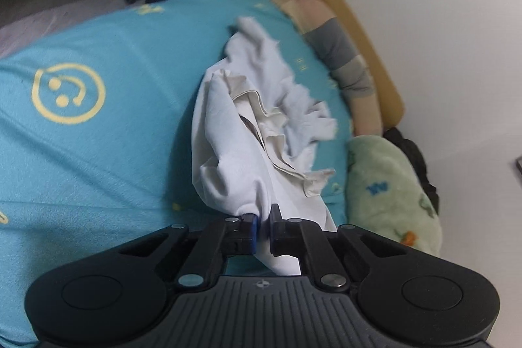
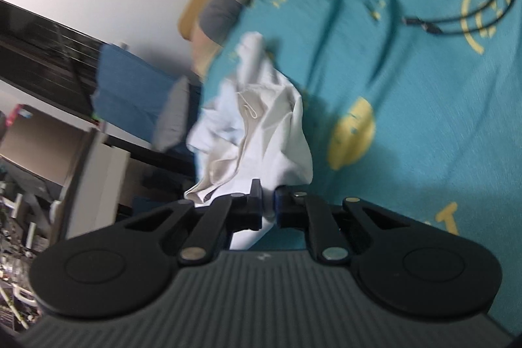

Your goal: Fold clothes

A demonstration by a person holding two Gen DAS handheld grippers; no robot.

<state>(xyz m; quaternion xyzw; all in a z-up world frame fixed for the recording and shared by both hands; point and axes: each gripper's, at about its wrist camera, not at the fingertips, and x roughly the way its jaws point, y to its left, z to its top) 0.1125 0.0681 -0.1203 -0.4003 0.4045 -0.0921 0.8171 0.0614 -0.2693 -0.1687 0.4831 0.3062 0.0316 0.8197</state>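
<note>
Both grippers (image 1: 262, 225) (image 2: 268, 206) pinch white garment (image 1: 228, 132) (image 2: 270, 126).

A crumpled white garment (image 1: 248, 132) (image 2: 261, 132) hangs bunched, lifted above the teal bedsheet (image 1: 114, 136).

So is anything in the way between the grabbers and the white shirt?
No. The left gripper and the right gripper are each already pinching the white garment. It hangs bunched over the blue bedsheet, with nothing visible in between.
</note>
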